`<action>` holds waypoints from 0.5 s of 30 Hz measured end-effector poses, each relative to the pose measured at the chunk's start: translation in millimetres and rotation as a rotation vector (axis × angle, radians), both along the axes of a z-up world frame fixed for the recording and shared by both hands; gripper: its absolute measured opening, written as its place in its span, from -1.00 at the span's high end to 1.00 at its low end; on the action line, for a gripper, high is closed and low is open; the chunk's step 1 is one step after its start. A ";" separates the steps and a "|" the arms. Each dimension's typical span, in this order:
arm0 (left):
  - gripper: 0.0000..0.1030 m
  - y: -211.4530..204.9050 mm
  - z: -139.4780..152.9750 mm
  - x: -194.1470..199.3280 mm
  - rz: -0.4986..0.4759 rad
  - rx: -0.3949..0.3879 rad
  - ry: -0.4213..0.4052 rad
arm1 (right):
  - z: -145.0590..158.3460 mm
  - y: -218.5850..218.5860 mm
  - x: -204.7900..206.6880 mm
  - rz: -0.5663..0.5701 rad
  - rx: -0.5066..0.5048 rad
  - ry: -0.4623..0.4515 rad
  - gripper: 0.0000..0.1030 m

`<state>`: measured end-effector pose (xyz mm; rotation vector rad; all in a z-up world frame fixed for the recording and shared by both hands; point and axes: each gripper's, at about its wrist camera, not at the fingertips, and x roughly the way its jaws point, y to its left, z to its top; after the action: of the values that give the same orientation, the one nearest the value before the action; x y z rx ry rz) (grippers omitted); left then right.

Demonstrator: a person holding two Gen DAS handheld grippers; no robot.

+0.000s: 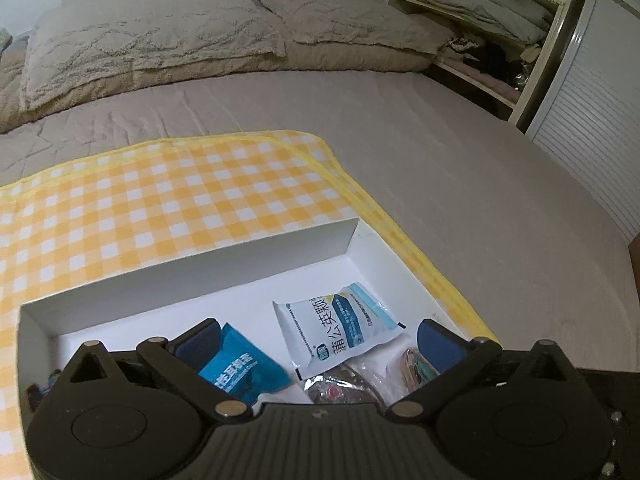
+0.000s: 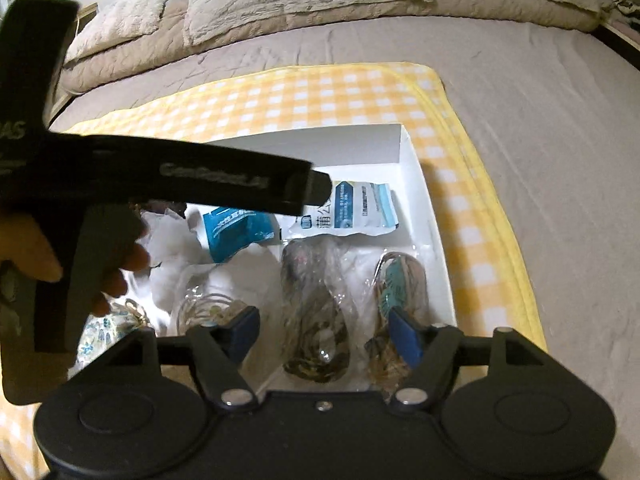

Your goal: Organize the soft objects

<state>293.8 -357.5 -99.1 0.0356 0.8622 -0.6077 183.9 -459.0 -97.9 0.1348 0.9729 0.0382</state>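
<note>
A white open box (image 1: 200, 276) stands on a yellow checked cloth (image 1: 160, 200). In it lie a white sachet with blue print (image 1: 340, 324), a blue packet (image 1: 244, 364) and clear bags. My left gripper (image 1: 320, 344) hangs open and wide over these, touching none. In the right wrist view, my right gripper (image 2: 324, 332) is open astride a clear bag with dark contents (image 2: 312, 304), its pads apart from it. A second clear bag with a teal and brown item (image 2: 400, 280) lies by the right finger. The left gripper's black body (image 2: 160, 176), held by a hand (image 2: 24, 256), hides the box's left part.
The cloth lies on a grey-brown bed (image 1: 440, 180) with pillows (image 1: 140, 40) at the far end. An open wardrobe shelf with folded bedding (image 1: 480, 4) and a slatted door (image 1: 592, 128) stand at the right. A floral pouch (image 2: 100, 332) and a bagged cord (image 2: 204, 308) lie at the box's near left.
</note>
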 end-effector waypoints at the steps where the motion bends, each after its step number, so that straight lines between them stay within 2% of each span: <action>1: -1.00 2.1 2.7 -1.7 0.001 -0.002 -0.001 | 1.2 -0.4 -1.9 -0.002 0.001 -0.001 -0.57; 6: -1.00 16.7 20.7 -15.8 0.017 -0.007 -0.013 | 14.3 -0.1 -6.6 -0.013 -0.016 -0.035 -0.67; 9: -1.00 28.1 34.9 -26.5 0.023 -0.003 -0.031 | 28.6 3.6 -12.9 -0.014 -0.014 -0.058 -0.88; 15: -1.00 56.7 67.8 -50.2 0.044 0.014 -0.084 | 53.0 25.5 -26.2 0.030 -0.090 -0.121 -0.95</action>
<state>243.7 -300.8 -31.4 0.0539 0.7842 -0.5550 157.7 -433.5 -44.9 0.0348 0.8546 0.0299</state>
